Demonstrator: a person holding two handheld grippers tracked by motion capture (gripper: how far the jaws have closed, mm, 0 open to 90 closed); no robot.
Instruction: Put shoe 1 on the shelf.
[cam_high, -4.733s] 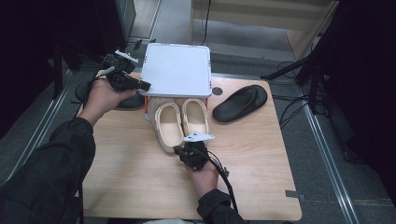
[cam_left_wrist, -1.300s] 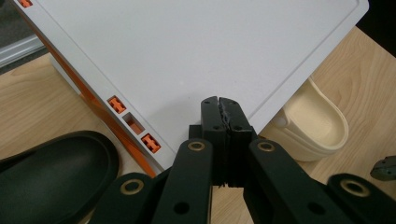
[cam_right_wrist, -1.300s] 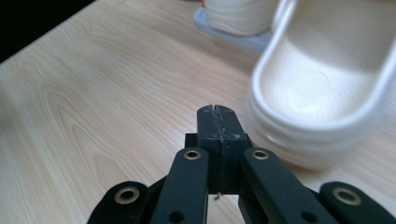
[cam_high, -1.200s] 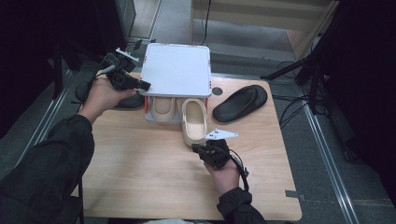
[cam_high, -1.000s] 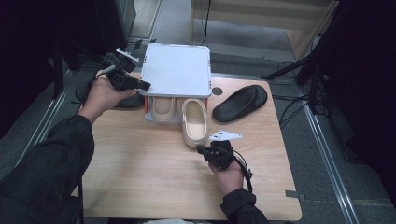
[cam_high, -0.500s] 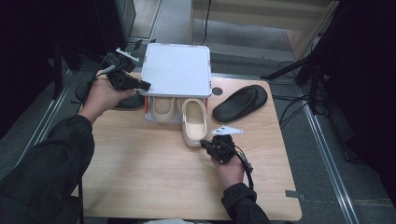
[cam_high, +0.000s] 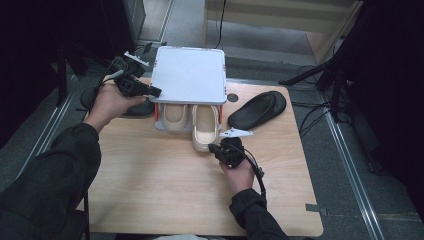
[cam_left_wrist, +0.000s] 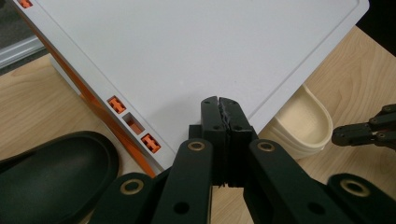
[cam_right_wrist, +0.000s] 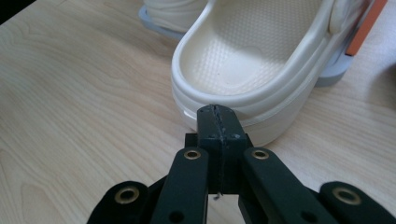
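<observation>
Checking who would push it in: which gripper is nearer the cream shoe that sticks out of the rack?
Right. The right gripper sits shut at the protruding cream shoe's heel; the left gripper, also shut, rests at the white rack's left edge.

I see two cream clogs (cam_high: 206, 129); the nearer one has a fine dotted texture on its insole. The rack top (cam_high: 190, 75) is plain white, its frame pale grey with orange side inserts (cam_left_wrist: 116, 104). Two sandals are black, one (cam_high: 256, 108) at the right and one (cam_left_wrist: 51, 175) at the left. Both grippers, left (cam_left_wrist: 219, 103) and right (cam_right_wrist: 216, 112), are black with brass-coloured rivets. The table (cam_high: 150, 190) shows light wood grain.
</observation>
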